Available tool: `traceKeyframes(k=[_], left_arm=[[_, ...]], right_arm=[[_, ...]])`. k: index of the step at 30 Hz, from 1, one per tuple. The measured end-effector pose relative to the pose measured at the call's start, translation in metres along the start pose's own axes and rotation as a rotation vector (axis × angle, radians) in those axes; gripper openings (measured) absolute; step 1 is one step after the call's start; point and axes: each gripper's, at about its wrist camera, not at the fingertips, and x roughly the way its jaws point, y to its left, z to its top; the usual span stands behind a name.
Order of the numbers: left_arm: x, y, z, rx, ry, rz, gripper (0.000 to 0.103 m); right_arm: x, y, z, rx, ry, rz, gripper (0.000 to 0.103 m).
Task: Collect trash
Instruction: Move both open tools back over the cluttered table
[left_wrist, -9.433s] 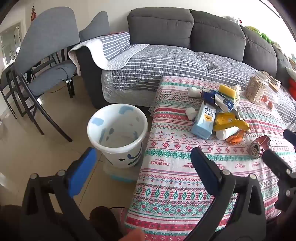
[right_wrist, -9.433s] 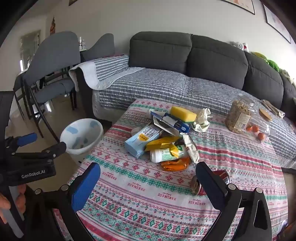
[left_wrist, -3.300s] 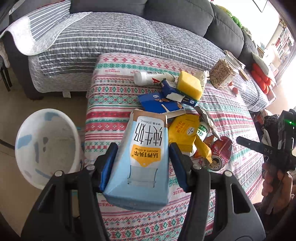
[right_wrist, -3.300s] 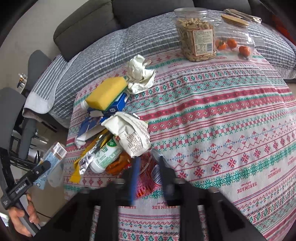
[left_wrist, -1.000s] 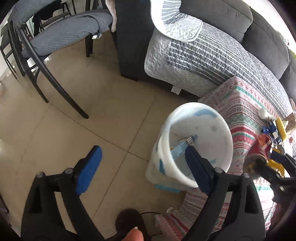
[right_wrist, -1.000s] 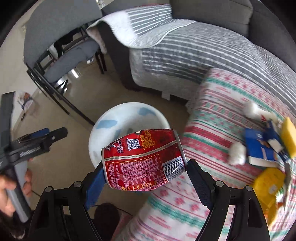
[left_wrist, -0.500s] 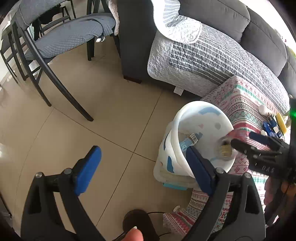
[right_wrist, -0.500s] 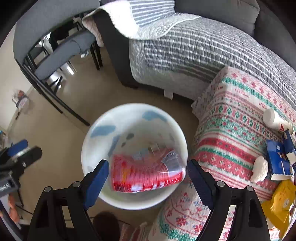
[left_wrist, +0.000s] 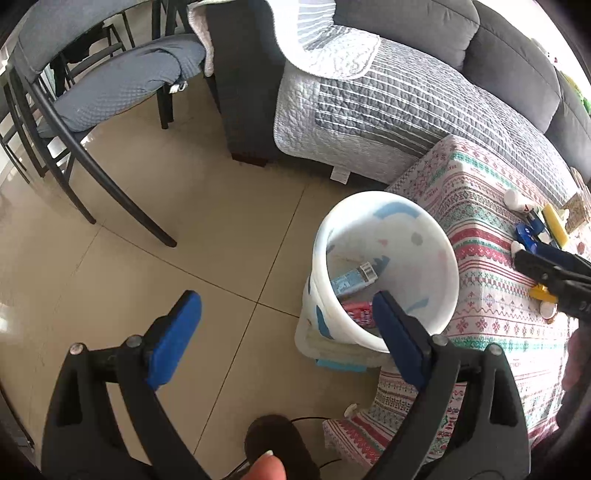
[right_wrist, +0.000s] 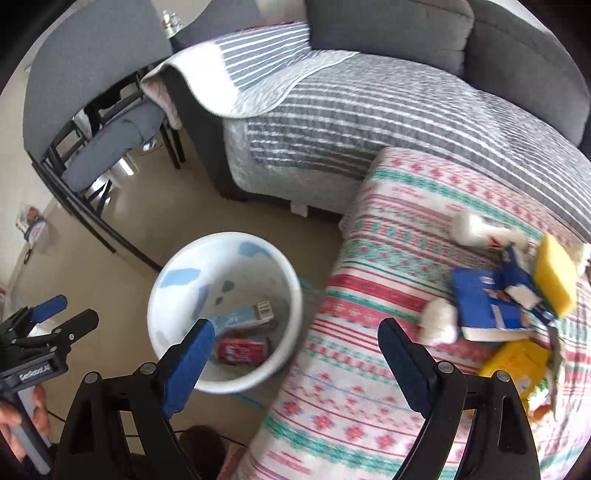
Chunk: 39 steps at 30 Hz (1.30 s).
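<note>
Dropped from the right claw (right_wrist: 295, 350), the red can (right_wrist: 242, 350) now lies in the white bin (right_wrist: 162, 354) beside the milk carton (right_wrist: 243, 317). Both claws, left claw (left_wrist: 284, 339) included, gape empty; more trash waits on the bench (right_wrist: 354, 391).

The red can (right_wrist: 242, 350) now lies in the white bin (right_wrist: 225, 384) beside the milk carton (right_wrist: 243, 317) (both formerly on the worktop); the right hand-held gripper (right_wrist: 295, 354), jaws just opened, is empty.

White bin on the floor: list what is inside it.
Inside the white bin lie a light blue carton and a red can. The bin wall hides part of the bottom.
</note>
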Motion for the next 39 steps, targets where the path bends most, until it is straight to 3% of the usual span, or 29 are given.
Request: traceKeyframes(k=[11,18,23,26,39], left_arm=[[-0.004,-0.043,0.004,0.077,-0.01,-0.016,0.093],[-0.005,-0.076,0.006,0.112,-0.01,-0.035,0.093],[-0.001,-0.098,0.008,0.121,0.008,-0.044,0.093],[0.002,-0.112,0.01,0.133,0.015,-0.05,0.093],[0.014,-0.172,0.02,0.206,0.028,-0.075,0.093]], right_arm=[[-0.073,-0.085,-0.027,0.066,-0.051,-0.075,0.092],[-0.096,-0.147,-0.048,0.142,-0.056,-0.122,0.092],[-0.089,-0.192,-0.061,0.258,-0.06,-0.118,0.092],[-0.076,-0.218,-0.066,0.337,-0.012,-0.126,0.092],[-0.033,-0.267,-0.062,0.386,0.065,-0.081,0.09]])
